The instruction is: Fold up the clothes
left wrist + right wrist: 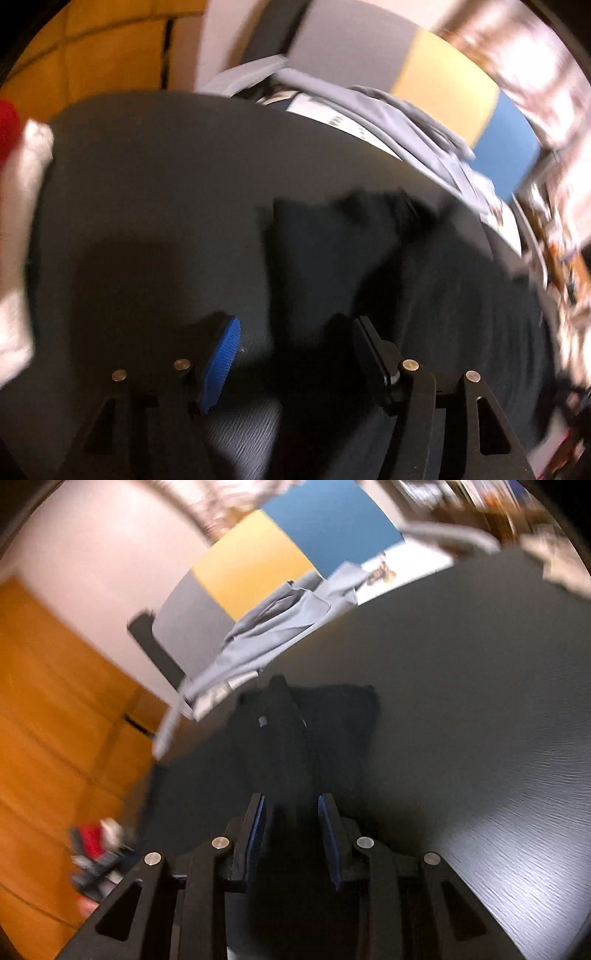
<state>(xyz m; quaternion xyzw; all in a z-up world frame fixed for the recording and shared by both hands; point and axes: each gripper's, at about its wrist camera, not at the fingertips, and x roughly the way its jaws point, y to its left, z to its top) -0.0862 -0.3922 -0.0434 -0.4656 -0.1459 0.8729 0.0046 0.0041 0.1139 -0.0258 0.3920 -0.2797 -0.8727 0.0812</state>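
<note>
- Garment first: dark garment (332, 251) is lying bunched on the dark table (147, 166), out ahead of both tools; in the right wrist view the same dark garment (332, 731) is running from the middle of the table (480, 701) back toward the fingers.
- I am seeing the left gripper (291, 354) hanging over the near part of that cloth, jaws standing well apart, the blue-padded finger (219, 363) on one side and the black one on the other. No cloth is lying between them that I can make out; the pads are pressing on nothing.
- I am seeing the right gripper (291, 834) with its jaws parted by a narrower gap. A dark fold is rising up in line with that gap, but both views are blurring and I cannot tell whether the pads (258, 830) are touching it.
- Grey-blue garment (406, 125) is draping over the table's far edge, well apart from the dark one; the right wrist view is showing it (277, 627) hanging there too, with white printed sheets (332, 114) beneath it.
- Behind it a panel in grey, yellow and blue blocks (258, 561) is standing.
- Orange-brown floor (55, 701) is showing beside the table, with something red and white (96, 842) lying on it, too blurred to name.
</note>
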